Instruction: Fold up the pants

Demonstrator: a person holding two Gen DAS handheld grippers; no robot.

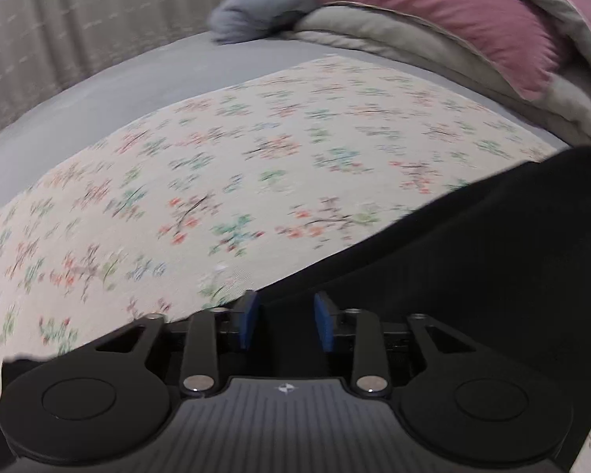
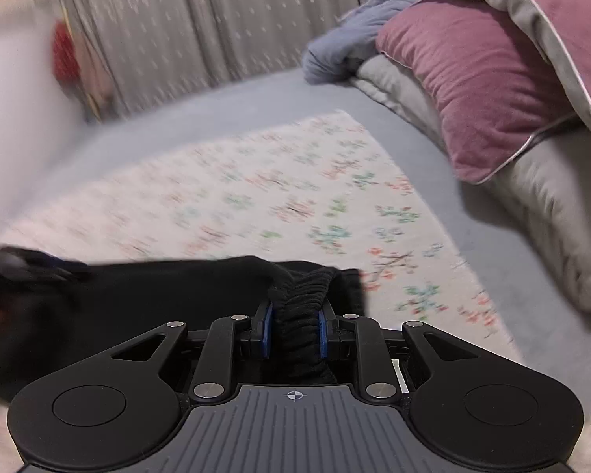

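The black pants [image 2: 169, 295] lie on a white floral cloth [image 2: 279, 189] spread over the bed. My right gripper [image 2: 294, 329] is shut on the ribbed elastic waistband [image 2: 301, 307], bunched between the blue pads [image 2: 267, 331]. In the left wrist view the pants [image 1: 492, 260] fill the lower right. My left gripper [image 1: 287, 323] sits over the fabric's edge with dark cloth between its blue pads [image 1: 249, 319]; the pads stand a little apart, and I cannot tell whether they pinch it. The left gripper [image 2: 4, 272] shows blurred at the right wrist view's left edge.
A pink pillow [image 2: 480, 90] and grey bedding [image 2: 551, 213] are stacked at the right, with a blue-grey blanket [image 2: 346, 43] behind. A grey curtain [image 2: 201, 27] hangs at the back. The blue-grey bedsheet [image 2: 472, 244] surrounds the floral cloth [image 1: 216, 181].
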